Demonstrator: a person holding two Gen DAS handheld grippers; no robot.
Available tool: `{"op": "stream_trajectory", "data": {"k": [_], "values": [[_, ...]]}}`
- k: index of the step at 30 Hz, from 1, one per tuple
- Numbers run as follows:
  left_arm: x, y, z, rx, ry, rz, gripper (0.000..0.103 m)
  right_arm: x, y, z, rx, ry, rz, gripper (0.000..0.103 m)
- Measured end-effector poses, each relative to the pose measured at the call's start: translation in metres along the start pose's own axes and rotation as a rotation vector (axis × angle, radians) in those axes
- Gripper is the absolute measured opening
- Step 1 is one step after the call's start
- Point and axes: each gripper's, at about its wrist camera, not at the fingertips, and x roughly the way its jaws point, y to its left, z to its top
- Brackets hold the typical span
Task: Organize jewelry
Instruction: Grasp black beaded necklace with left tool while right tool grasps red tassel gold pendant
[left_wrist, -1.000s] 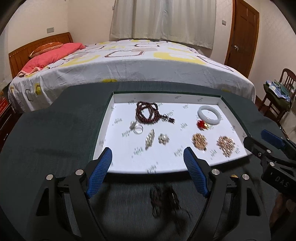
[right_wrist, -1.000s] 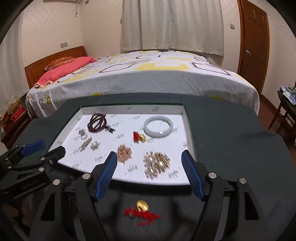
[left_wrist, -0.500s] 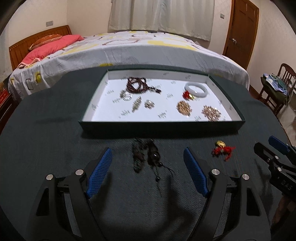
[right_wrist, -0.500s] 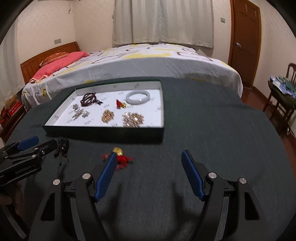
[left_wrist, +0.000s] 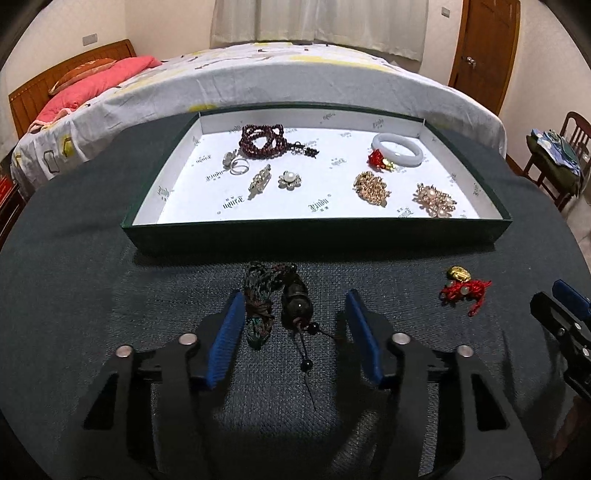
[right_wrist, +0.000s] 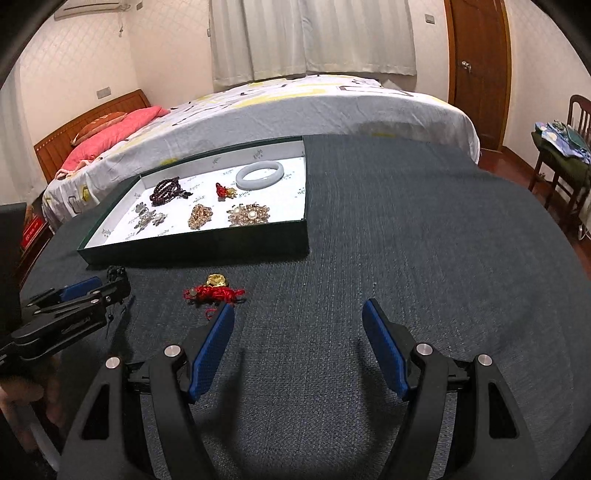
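- The left gripper (left_wrist: 295, 317) stands wide open and holds nothing. The dark corded pendant (left_wrist: 295, 301) lies on the table cloth (left_wrist: 74, 295) between its two blue fingers (left_wrist: 225, 339), and the cord bundle is just beside the left finger.
- The right gripper (right_wrist: 297, 332) is also wide open and empty. The red cord charm with gold piece (right_wrist: 212, 291) lies at about 11 o'clock from it, just beside its left fingertip and not between the fingers.
- The green tray (left_wrist: 314, 230) is at 12 o'clock from the left gripper, a little beyond the pendant. Inside are already a dark red bead bracelet (left_wrist: 262, 142), a pale bangle (left_wrist: 397, 147), rings, brooches and a small red charm.
- I judge that the two loose pieces on the cloth remain to go into the tray.
- Risk: the pendant has thin loose cords and a small bead (left_wrist: 306, 365) that trails toward 6 o'clock. If the fingers close only on the cord, the heavy part may swing or slip out.
- Risk: the dark pendant is hard to see on the dark cloth, so the grip may be placed wrongly.
- Risk: the tray wall is high at the near side; a low carry may catch the hanging cord on it.
- Risk: the right gripper must shift toward 11 o'clock, otherwise it closes on nothing or only pushes the charm away.
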Motion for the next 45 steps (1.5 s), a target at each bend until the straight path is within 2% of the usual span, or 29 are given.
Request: {"op": "stream_trajectory", "data": {"k": [2,9,13,28,37,45], "values": [[0.002,0.001,0.000,0.003,0.004,0.000,0.050,0.001,0.000,-0.001,0.003,0.003,0.002,0.070],[0.006,0.005,-0.001,0.013,0.010,-0.010,0.028,0.001,-0.001,-0.002,0.005,0.006,0.005,0.070],[0.005,0.008,-0.002,0.017,0.004,-0.021,0.025,0.002,-0.001,-0.003,0.003,0.010,0.006,0.070],[-0.005,0.023,-0.002,-0.004,-0.027,-0.025,0.024,0.009,0.013,-0.003,-0.028,0.028,0.013,0.070],[-0.017,0.051,-0.004,-0.039,-0.042,0.007,0.024,0.021,0.042,0.009,-0.077,0.040,0.048,0.070],[-0.021,0.076,-0.006,-0.077,-0.043,0.037,0.024,0.048,0.062,0.019,-0.129,0.085,0.030,0.070]]}}
